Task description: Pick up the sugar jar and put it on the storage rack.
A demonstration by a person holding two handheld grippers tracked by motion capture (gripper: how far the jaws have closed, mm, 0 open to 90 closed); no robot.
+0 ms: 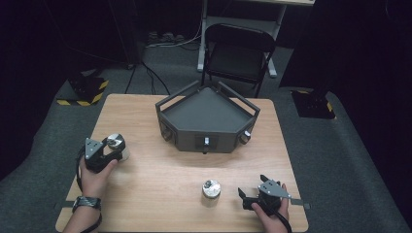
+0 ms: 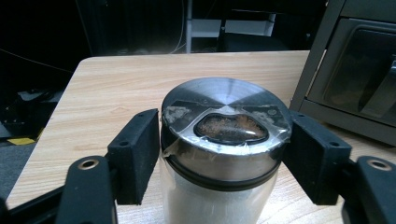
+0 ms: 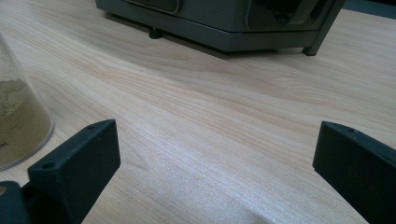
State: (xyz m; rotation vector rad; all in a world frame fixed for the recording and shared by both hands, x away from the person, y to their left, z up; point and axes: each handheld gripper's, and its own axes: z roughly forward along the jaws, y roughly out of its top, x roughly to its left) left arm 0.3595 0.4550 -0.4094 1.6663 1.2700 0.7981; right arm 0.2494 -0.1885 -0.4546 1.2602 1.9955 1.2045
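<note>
Wooden table (image 1: pixel 145 194) carries a grey tray (image 1: pixel 206 119) near its far edge, while the left gripper (image 2: pixel 224 154) clasps a steel-lidded jar (image 2: pixel 224 140) by the left edge and the right gripper (image 3: pixel 215 177) gapes wide beside another jar (image 1: pixel 211 192) near the front edge.

Almost no writing can be read; the one trace is on the glass jar (image 3: pixel 21 121) at the left edge of the right gripper view, where a small dark mark low on its wall looks like the end of a printed "ml", though the rest of the marking is cut off by the frame; the taped metal lid (image 2: pixel 226 114) of the jar in the left gripper view bears no legible print; the dark grey tray unit (image 1: pixel 206 119) at the far middle of the table shows no brand or number that can be made out; the yellow-and-black hazard stripes (image 1: pixel 99 92) on the floor plate at far left are a warning pattern without words.
</note>
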